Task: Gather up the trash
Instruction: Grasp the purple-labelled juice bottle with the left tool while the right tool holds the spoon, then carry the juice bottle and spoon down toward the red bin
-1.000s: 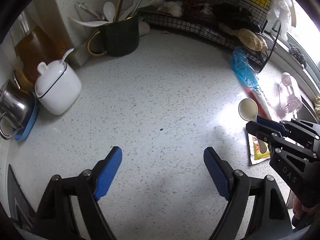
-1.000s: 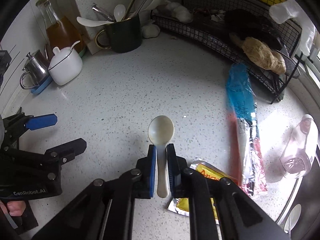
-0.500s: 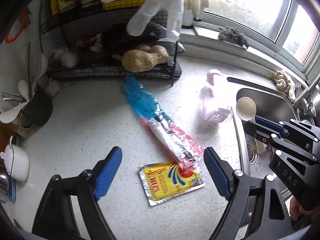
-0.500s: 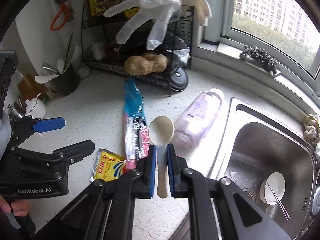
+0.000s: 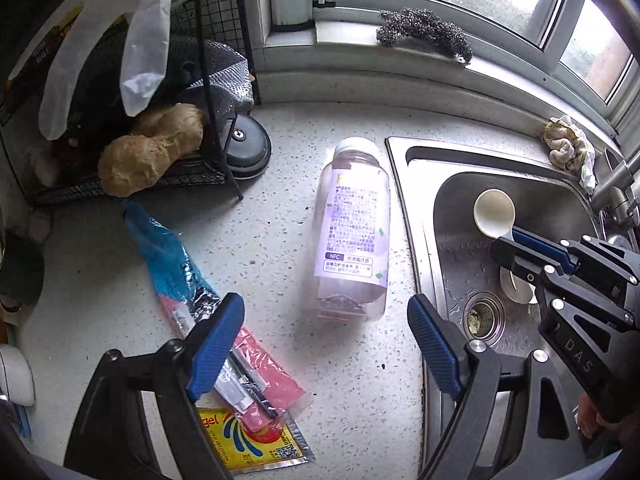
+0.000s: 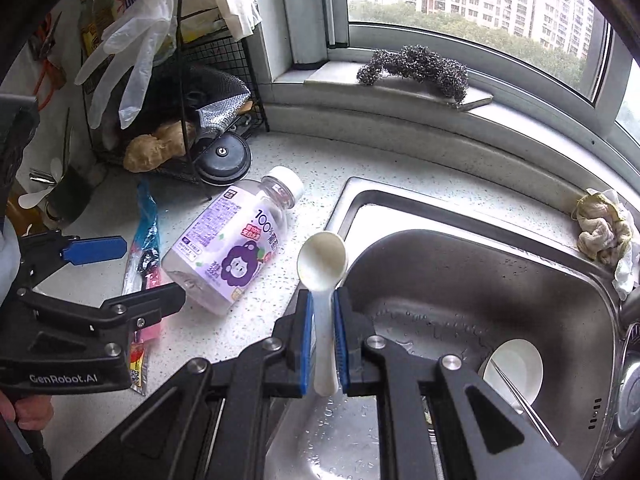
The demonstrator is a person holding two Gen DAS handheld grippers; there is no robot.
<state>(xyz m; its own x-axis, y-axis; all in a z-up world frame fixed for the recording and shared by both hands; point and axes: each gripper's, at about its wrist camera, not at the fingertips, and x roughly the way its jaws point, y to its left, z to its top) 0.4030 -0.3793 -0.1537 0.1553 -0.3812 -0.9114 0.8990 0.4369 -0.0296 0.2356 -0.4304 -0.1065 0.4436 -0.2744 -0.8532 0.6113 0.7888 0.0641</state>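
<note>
My right gripper (image 6: 322, 344) is shut on the handle of a white spoon (image 6: 323, 264) and holds it above the left rim of the steel sink (image 6: 500, 280); the spoon (image 5: 494, 214) also shows in the left wrist view over the sink (image 5: 452, 200). My left gripper (image 5: 324, 344) is open and empty above the counter. An empty plastic bottle (image 5: 354, 232) with a purple label lies on its side just ahead of it. A blue and pink foil wrapper (image 5: 192, 292) and a yellow sachet (image 5: 248, 440) lie under the left finger.
A white bowl (image 6: 516, 368) with chopsticks sits in the sink. A black wire rack (image 5: 160, 152) with ginger and a hanging plastic glove (image 5: 116, 40) stands at the back left. A rag (image 6: 604, 232) lies on the sink's far rim. A scourer (image 6: 416, 68) is on the windowsill.
Both grippers have swung right from the utensil cup area across the counter to the sink. The right gripper has kept hold of the spoon, which now hangs over the sink edge.
</note>
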